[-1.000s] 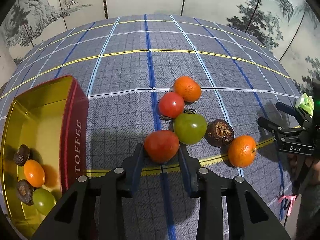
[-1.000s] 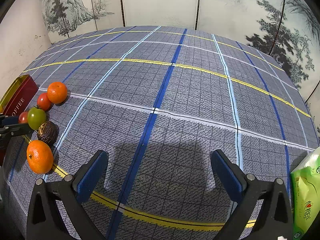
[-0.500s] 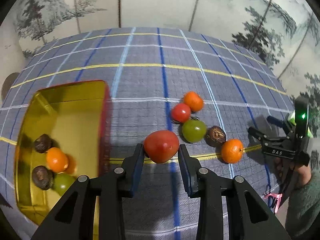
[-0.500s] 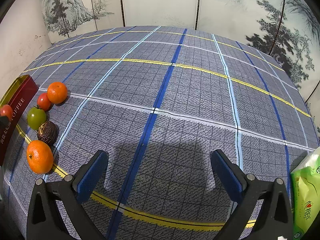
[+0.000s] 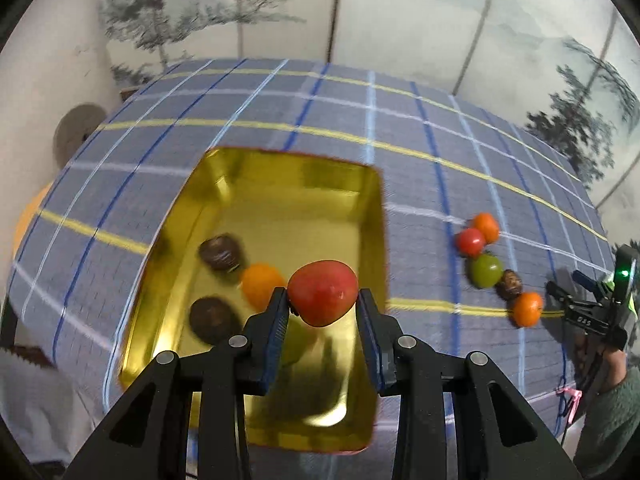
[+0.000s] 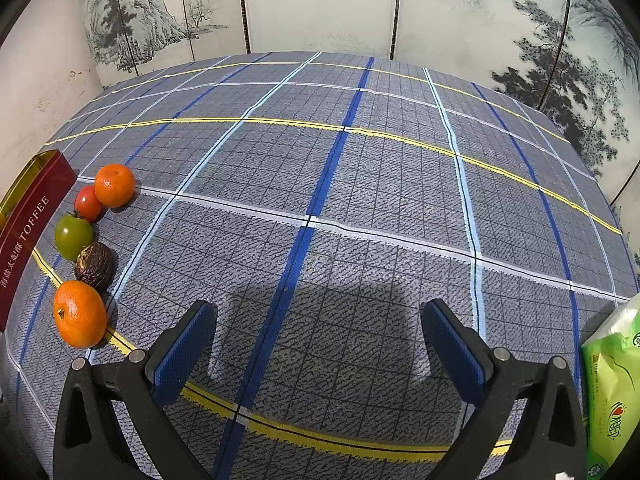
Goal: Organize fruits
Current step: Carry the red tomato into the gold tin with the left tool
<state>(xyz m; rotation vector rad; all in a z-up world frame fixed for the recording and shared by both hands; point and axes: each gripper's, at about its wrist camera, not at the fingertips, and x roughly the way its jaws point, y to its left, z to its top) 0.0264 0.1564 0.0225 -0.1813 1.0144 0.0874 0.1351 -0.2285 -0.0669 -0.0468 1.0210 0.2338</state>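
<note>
Left claw (image 5: 323, 312) was clamped on a red tomato (image 5: 322, 298), pads pressed to both its sides, held in the air above the gold tin (image 5: 372, 208). Inside the tin lay two dark brown fruits (image 5: 221, 254) and an orange (image 5: 260, 284); a green shape sat partly hidden under the claw, too blurred to name. Right claw (image 6: 318, 346) was spread wide with nothing between its blue pads, low over the plaid worktop (image 6: 360, 200). Left of it five fruits stood in a curved row, mostly touching: orange (image 6: 115, 185), small tomato (image 6: 88, 203), green tomato (image 6: 73, 237), brown fruit (image 6: 94, 266), orange (image 6: 79, 313). Tin's red side (image 6: 28, 236) read "TOFFEE" after some Chinese characters. Green packet (image 6: 612, 396) at the right edge had print, unreadable. Right claw seen in the left view carried small white lettering, unclear.
</note>
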